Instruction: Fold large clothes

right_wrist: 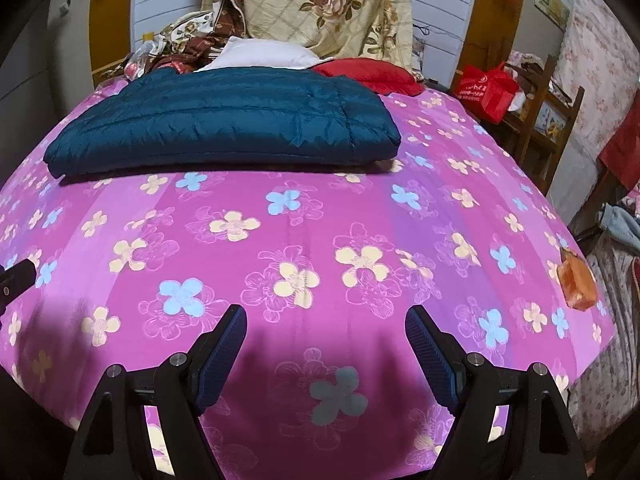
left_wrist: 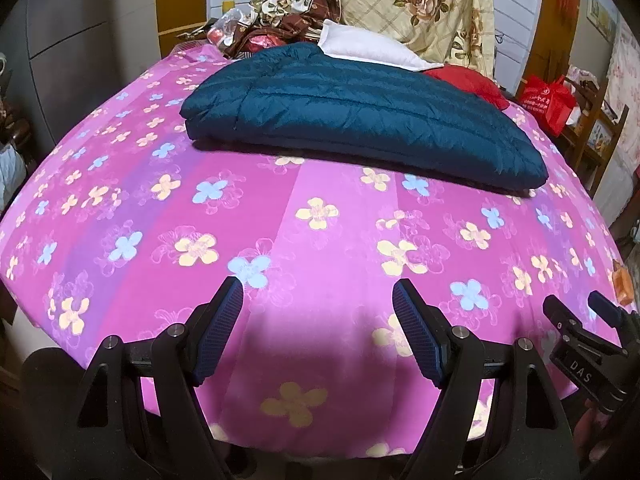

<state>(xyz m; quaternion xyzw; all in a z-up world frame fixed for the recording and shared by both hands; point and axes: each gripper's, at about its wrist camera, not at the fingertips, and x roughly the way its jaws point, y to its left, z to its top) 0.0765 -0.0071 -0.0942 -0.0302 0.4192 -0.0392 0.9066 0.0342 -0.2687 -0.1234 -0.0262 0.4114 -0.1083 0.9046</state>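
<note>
Reaching ahead, the jacket (left_wrist: 360, 120) should be taken by its near edge; the left hand-held gripper (left_wrist: 318, 308) and right hand-held gripper (right_wrist: 326, 332) are held wide apart, empty, above the bed (left_wrist: 280, 248).

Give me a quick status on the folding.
Left gripper and right gripper open, empty, over pink floral bedsheet. Teal quilted jacket lies folded beyond. Nothing between.

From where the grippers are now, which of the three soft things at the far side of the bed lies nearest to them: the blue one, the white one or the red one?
The dark blue quilted jacket, folded flat on the pink flowered sheet. The white pillow and red cushion lie behind it, partly hidden.
</note>
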